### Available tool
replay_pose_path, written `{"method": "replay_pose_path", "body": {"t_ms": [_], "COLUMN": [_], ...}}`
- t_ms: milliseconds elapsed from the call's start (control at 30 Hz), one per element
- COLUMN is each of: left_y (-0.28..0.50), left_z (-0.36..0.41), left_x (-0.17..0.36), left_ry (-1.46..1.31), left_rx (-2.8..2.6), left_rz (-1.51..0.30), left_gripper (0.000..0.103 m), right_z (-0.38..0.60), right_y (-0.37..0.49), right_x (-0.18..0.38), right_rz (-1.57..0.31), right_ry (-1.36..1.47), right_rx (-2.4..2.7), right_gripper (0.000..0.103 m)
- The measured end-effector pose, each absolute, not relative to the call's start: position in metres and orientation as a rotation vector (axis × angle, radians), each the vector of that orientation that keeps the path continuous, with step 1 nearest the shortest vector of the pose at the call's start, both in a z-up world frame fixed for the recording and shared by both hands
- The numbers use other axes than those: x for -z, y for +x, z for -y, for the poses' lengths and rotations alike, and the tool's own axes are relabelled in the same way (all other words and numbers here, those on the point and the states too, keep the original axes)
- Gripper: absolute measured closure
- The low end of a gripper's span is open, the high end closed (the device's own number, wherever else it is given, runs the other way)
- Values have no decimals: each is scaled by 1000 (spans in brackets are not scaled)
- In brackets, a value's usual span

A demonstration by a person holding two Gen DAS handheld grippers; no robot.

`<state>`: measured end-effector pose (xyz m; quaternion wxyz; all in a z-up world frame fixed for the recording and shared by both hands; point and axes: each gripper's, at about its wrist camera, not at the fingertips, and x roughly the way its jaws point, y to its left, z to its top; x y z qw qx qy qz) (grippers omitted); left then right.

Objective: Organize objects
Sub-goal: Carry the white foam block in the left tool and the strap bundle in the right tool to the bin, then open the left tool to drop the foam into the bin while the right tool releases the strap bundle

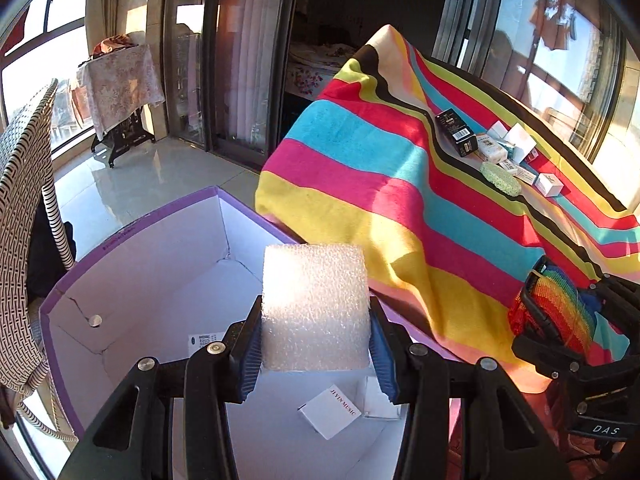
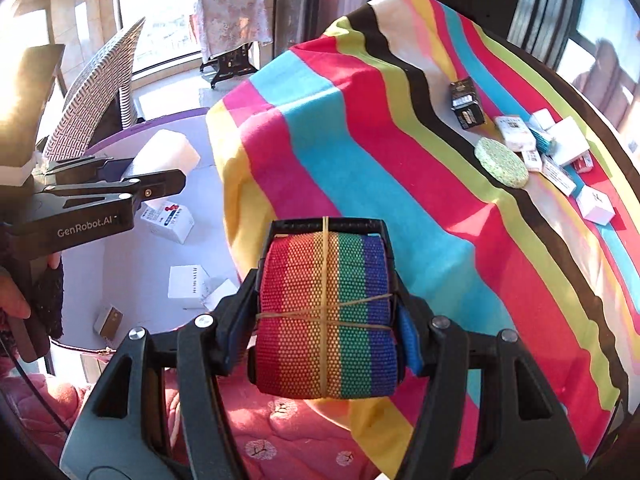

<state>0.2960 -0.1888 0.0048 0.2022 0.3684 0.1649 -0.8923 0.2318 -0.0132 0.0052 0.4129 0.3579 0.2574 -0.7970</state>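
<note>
The left gripper [image 1: 316, 344] was clamped on a white foam block [image 1: 315, 306], its blue pads pressed against both sides, and held it above the open purple-rimmed box [image 1: 132, 220] standing off the desk's near left corner. Small white cartons [image 1: 330, 410] lay on the box floor. The right gripper [image 2: 326, 328] gripped a rolled rainbow webbing strap [image 2: 326, 316] bound with rubber bands, over the striped cloth [image 2: 360, 140] at the desk's near edge. Toward the far right edge sat a black box [image 2: 466, 104], a round green sponge [image 2: 502, 162] and several small white boxes [image 2: 568, 142], clustered close together.
</note>
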Motion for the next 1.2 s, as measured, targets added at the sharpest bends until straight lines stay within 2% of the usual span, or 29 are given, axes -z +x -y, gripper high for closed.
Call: {"method": "replay_pose_path", "body": {"t_ms": [367, 733, 767, 833, 933, 1067, 1200], "left_y": [335, 360, 361, 362, 366, 359, 329], "left_z": [242, 271, 272, 275, 275, 261, 230], "left_x": [4, 3, 3, 1, -3, -12, -12], "left_ry": [1006, 961, 960, 958, 920, 869, 934], "left_rx": [2326, 2138, 2124, 2095, 2072, 2163, 2324], "left_rz": [-538, -463, -466, -468, -492, -572, -568], "left_gripper": [55, 54, 53, 35, 21, 19, 18], "right_z": [86, 110, 110, 109, 105, 87, 60], "right_y": [294, 338, 340, 341, 333, 297, 231], "right_x": [1, 4, 4, 4, -1, -16, -17], "right_rz": [-807, -830, -817, -785, -741, -647, -616], "right_ry": [773, 700, 698, 708, 696, 704, 794], "right_rx": [1716, 1521, 1505, 1480, 1525, 1685, 1953], "right_gripper": [39, 39, 39, 34, 30, 27, 19]}}
